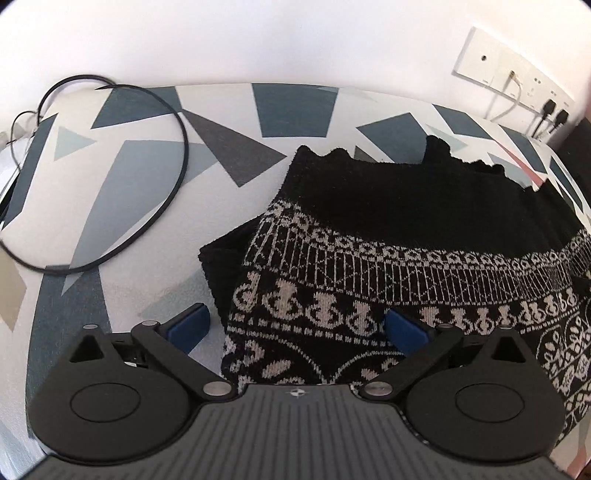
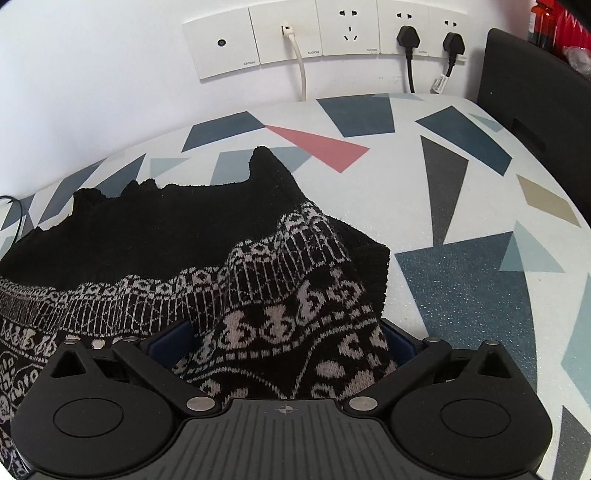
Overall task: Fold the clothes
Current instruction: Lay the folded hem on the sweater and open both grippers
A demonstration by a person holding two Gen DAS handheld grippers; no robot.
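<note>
Sweater, black with cream patterning, is lying folded on the geometric-print table. Left gripper is hanging with jaws spread over its left edge; right gripper is straddling the right edge, jaws apart, not pinching.

The only legible wording is the small grey brand mark "CATON", printed at the five o'clock corner of the white wall socket plates in the right wrist view; it shows clearly on three plates. The white tag on a black plug cable at one o'clock is too small to read.
</note>
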